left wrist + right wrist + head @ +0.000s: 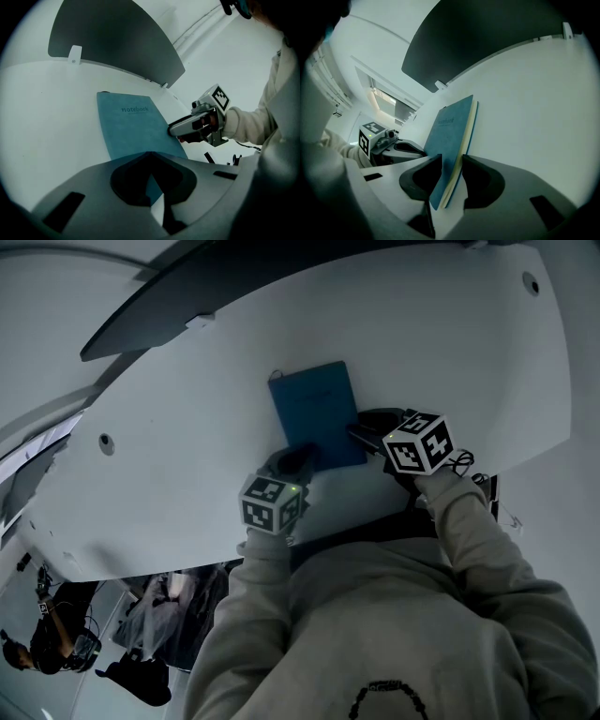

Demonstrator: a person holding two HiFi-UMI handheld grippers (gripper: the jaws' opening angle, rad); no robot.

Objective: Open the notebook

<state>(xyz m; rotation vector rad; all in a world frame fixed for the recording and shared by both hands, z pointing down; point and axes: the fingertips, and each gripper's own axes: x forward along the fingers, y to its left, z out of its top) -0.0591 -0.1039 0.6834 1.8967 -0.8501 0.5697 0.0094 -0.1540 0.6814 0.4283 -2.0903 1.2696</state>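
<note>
A blue notebook (314,413) lies closed on the white table (178,399), its cover title facing up (136,124). My left gripper (298,458) is over the notebook's near left corner, and its jaws look shut (150,154) with the tips down on the cover. My right gripper (361,435) is at the notebook's right edge. In the right gripper view the cover and cream pages (451,140) stand between its jaws (451,165), which are open around that edge. The left gripper view shows the right gripper (174,130) touching the notebook's side.
A dark curved panel (234,287) rises behind the table's far edge. A thin cable (461,462) lies near the right gripper. The table's near edge runs just under my arms, and people (66,638) stand below at the lower left.
</note>
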